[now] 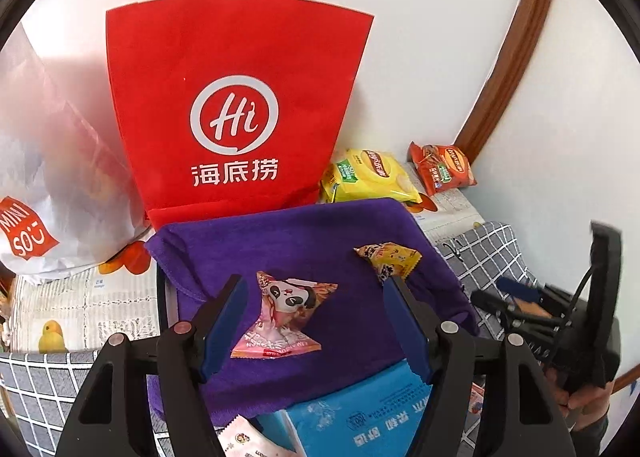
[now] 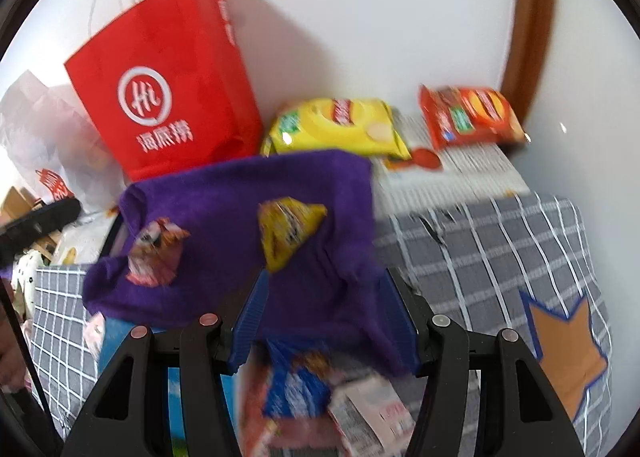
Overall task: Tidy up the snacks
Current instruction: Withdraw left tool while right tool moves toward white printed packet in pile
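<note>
On the purple towel point(image 1: 304, 241), spread over a raised support above the grey checked bedding point(image 1: 492, 253), two small snack packets are seen lying apart. The pink panda packet point(image 1: 286, 309) lies with its long axis running from the near left to the far right, one corner pointed at the yellow packet point(image 1: 390, 259), whose long axis slants down toward the right. The left hand-held gripper point(image 1: 316, 321) is held partly open above the pink packet, nothing pressed between its blue pads. The right hand-held gripper point(image 2: 326, 321) is likewise seen half open and empty over the towel's near edge. Two larger chip bags, yellow point(image 1: 370, 177) and red point(image 1: 442, 167), lie by the wall beside a red paper bag point(image 1: 236, 105).
</note>
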{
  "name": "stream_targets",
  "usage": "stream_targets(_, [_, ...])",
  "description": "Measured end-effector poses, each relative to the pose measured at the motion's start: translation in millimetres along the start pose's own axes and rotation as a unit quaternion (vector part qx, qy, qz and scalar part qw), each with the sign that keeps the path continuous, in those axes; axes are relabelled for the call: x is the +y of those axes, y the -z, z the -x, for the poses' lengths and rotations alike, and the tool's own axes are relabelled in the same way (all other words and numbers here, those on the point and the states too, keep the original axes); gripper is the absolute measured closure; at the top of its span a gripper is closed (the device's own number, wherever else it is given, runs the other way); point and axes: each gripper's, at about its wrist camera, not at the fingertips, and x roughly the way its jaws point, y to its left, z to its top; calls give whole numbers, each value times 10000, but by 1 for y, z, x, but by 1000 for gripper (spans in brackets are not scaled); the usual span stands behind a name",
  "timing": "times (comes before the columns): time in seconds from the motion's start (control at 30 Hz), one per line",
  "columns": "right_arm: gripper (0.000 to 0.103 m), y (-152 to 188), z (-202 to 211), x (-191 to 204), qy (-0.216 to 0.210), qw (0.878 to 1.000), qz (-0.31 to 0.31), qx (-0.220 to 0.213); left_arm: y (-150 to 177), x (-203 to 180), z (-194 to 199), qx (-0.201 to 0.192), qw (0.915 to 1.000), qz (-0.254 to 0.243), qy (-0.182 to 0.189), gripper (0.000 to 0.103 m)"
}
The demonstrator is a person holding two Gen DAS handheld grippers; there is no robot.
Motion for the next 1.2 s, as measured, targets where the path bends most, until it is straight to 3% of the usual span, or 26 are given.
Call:
stream_targets(0.33, [41, 51, 10, -18, 77, 9994, -193, 263, -2, -9, 20, -147, 9996, -73, 216, 32])
stream_targets(0.6, [40, 85, -6, -23, 33, 9968, -439, 672, 0, -26, 33, -265, 9985, -326, 360, 30])
stream_targets(0.97, [31, 97, -17, -4, 385, 9976, -15, 581, 1, -36, 45, -385, 9974, -470, 387, 28])
stream_targets(1.2, [28, 96, -22, -13, 313, 9977, -222, 550, 1, -37, 46, -404, 9973, -485, 370, 28])
